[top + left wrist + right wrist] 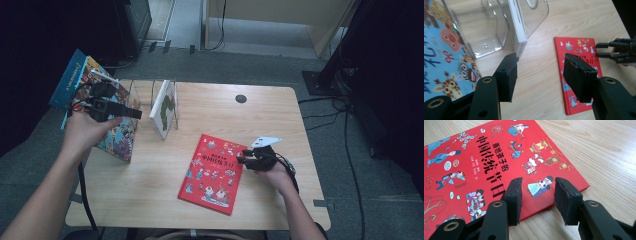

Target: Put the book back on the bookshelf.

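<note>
- The bench (150, 200) is carrying everything here, a pale wood top with the person's forearms coming in from the near side.
- The red book (212, 172) is lying flat, cover up, near the front right of the bench. Looks to me like it's the one getting picked up next, since that's where the right hand is waiting.
- The colourful blue book (117, 130) is standing tilted at the left edge of the bench, just beside the clear rack. Can't tell whether it's leaning on the rack's end wall or on something else.
- The clear rack (486, 37) is sitting at the back left, and the white book (164, 107) is standing upright in one of its slots, so my guess is the books are being filed there.
- The left gripper (136, 114) is hanging near the blue book with its fingers (507, 75) standing partly apart and nothing between them, aimed across the bench.
- The right gripper (241, 159) is sitting low at the red book's right edge, fingers (514, 197) partly apart and gripping nothing, hovering over the book's corner, probably lining up to pinch that edge.
</note>
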